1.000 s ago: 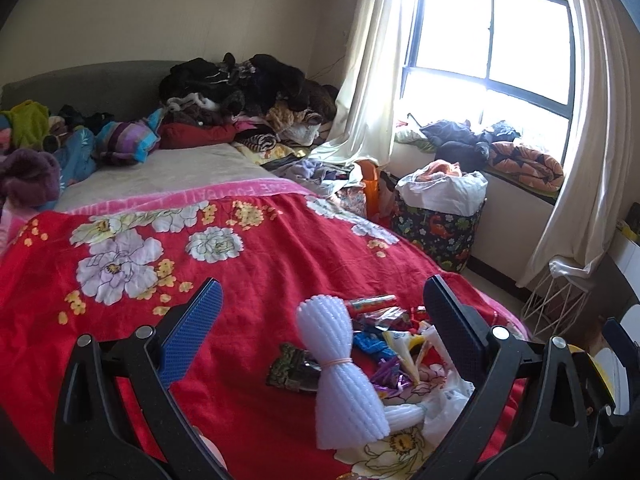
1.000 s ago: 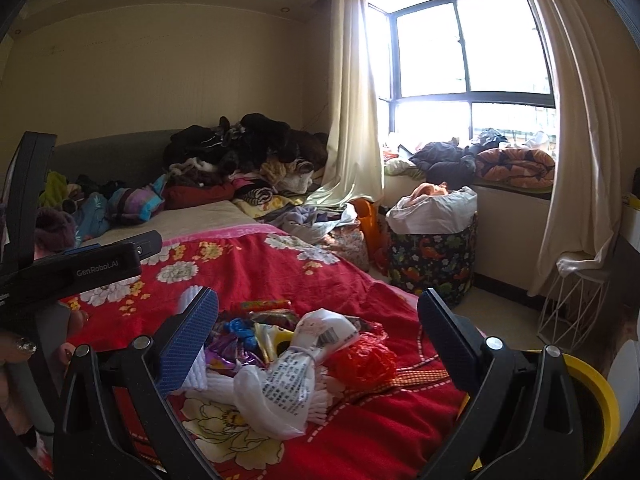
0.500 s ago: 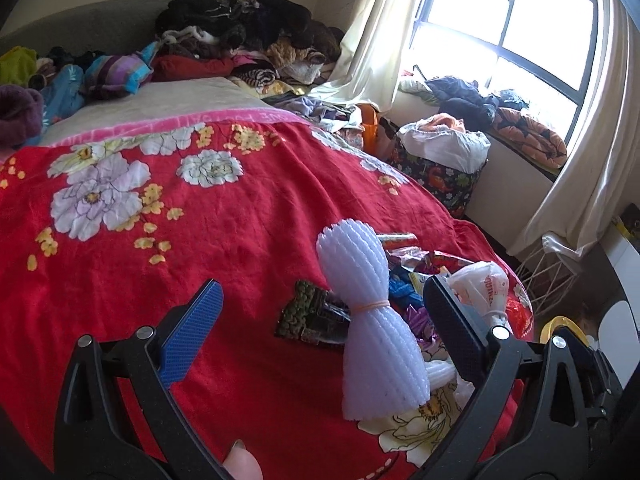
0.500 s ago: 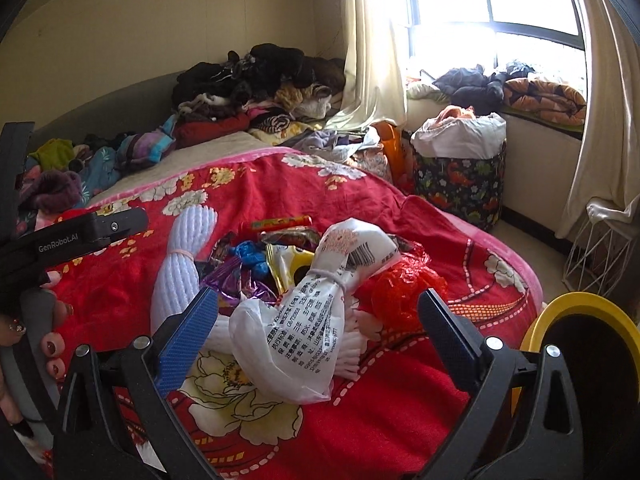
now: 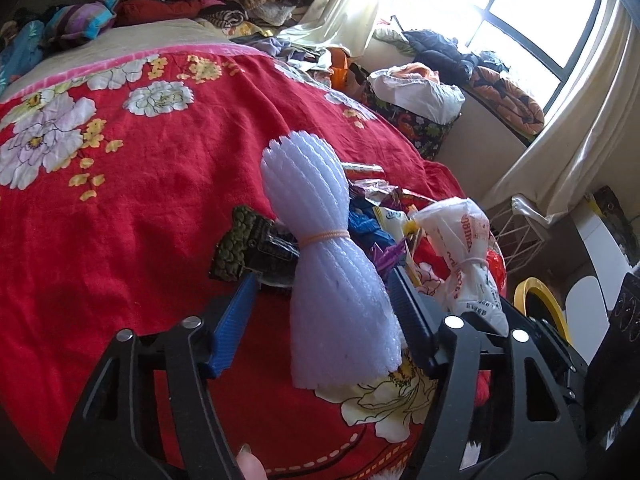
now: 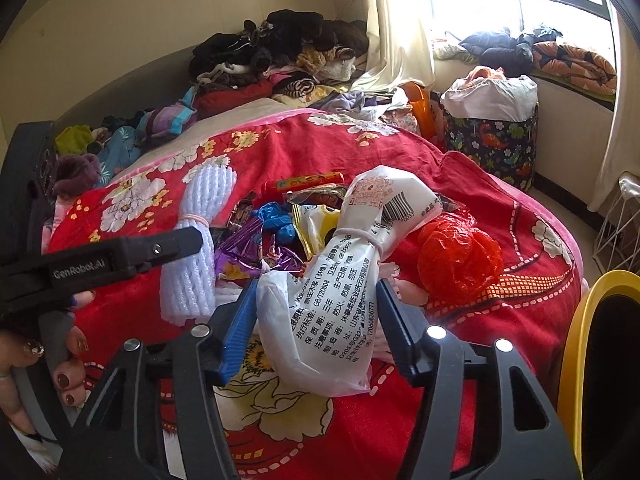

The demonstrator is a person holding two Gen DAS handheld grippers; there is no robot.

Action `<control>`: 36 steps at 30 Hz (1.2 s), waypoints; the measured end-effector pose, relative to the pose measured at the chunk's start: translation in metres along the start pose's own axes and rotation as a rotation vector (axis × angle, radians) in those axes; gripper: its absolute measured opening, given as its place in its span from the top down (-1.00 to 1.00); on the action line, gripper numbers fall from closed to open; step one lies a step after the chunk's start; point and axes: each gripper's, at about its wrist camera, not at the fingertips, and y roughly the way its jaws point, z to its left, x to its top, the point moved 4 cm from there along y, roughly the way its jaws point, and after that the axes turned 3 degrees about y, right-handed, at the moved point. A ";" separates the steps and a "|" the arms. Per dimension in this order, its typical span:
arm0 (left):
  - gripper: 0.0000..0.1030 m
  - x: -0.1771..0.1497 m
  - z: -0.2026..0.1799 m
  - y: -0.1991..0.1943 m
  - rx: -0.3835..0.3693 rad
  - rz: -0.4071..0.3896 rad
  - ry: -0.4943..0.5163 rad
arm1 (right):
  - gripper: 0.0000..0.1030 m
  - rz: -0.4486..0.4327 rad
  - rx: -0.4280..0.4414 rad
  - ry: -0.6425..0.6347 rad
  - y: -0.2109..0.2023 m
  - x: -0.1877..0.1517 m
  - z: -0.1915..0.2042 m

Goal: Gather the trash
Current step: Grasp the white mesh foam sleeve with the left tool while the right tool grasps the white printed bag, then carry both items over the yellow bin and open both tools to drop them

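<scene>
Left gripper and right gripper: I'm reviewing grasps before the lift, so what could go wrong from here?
The left gripper brackets the white foam bundle below its band, so soft foam may squash and slip. The right gripper straddles the printed plastic bag; slick film could slide out. Loose wrappers lying against both might get dragged.

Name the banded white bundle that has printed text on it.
The white plastic bag between the right gripper fingers: black print and a barcode. The foam net bundle is plain.

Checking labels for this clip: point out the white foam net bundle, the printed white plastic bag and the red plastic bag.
white foam net bundle (image 5: 340, 280), left wrist view, lower half below its band.
printed white plastic bag (image 6: 332, 320), right wrist view, printed lower body.
red plastic bag (image 6: 456, 260), right wrist view, crumpled middle.
</scene>
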 end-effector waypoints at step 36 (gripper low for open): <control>0.50 0.032 -0.137 -0.033 -0.139 -0.150 0.260 | 0.08 -0.279 -0.103 0.075 -0.118 0.015 -0.080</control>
